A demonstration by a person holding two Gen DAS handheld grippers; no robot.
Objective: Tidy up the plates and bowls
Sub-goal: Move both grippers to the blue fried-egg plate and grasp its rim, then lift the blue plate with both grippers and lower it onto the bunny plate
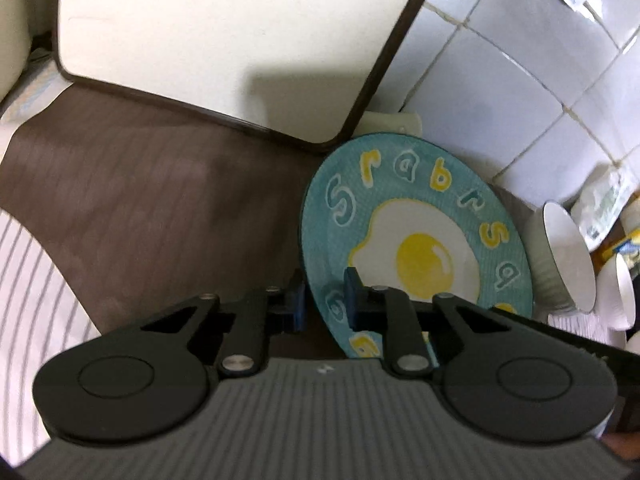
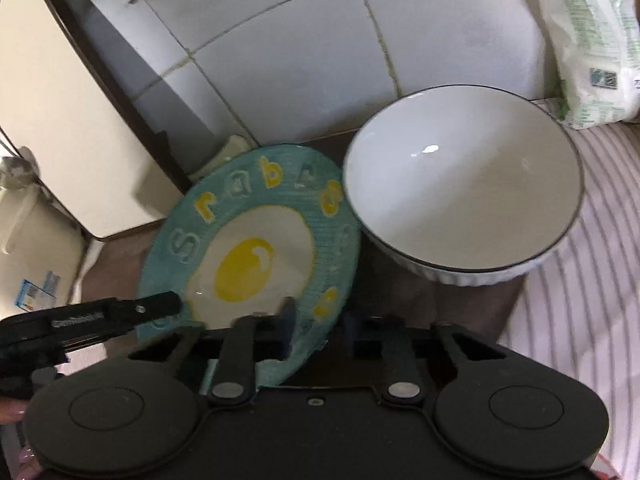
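The plate (image 1: 416,240), teal with a fried egg painted in its middle and letters round the rim, stands tilted on its edge on the brown mat (image 1: 160,200) of the table, its back toward the tiled wall (image 1: 500,100). In the right wrist view it leans at 9 o'clock of the white bowl (image 2: 464,184), rim just beside rim; whether they touch I cannot tell. The bowl has a dark rim and a ribbed outside and is tipped toward the camera. A cream board (image 1: 200,40) with a dark edge rises at 11 o'clock of the plate. A printed bag (image 2: 584,40) sits at 1 o'clock of the bowl.

The left tongs (image 1: 324,300) are closed on the plate's near rim, one blue pad (image 1: 352,292) on its face and the other behind it. The right tongs (image 2: 320,328) also grip the plate's lower rim, at 5 o'clock of the egg.
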